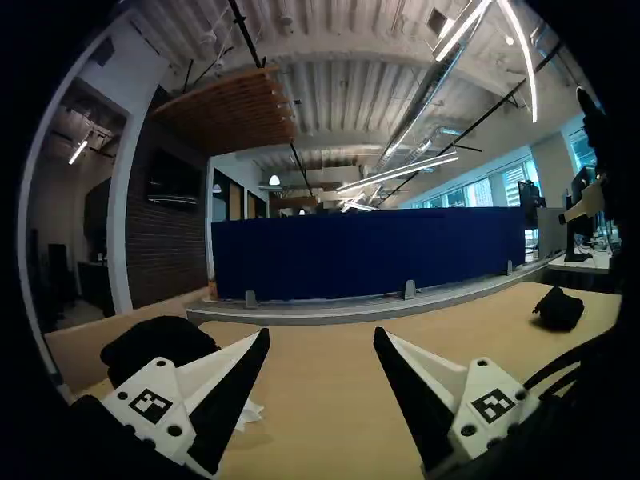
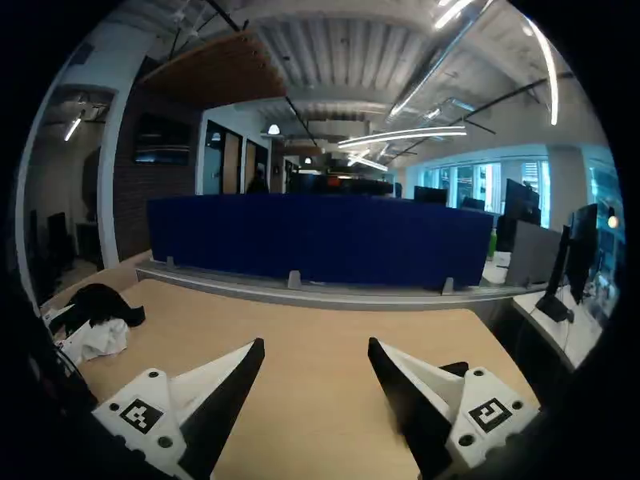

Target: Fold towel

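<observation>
In the left gripper view my left gripper is open above a wooden table, with nothing between its fingers. A crumpled black cloth lies behind its left finger, and a bit of white cloth shows beside that finger. In the right gripper view my right gripper is also open and holds nothing over the same table. Far to its left lie a crumpled black cloth and a white cloth, touching each other. Both lie well away from the right gripper's fingers.
A blue partition on a grey rail runs along the table's far edge. Another small black bundle sits at the right of the table. A dark item peeks from behind the right finger. Desks with monitors stand to the right.
</observation>
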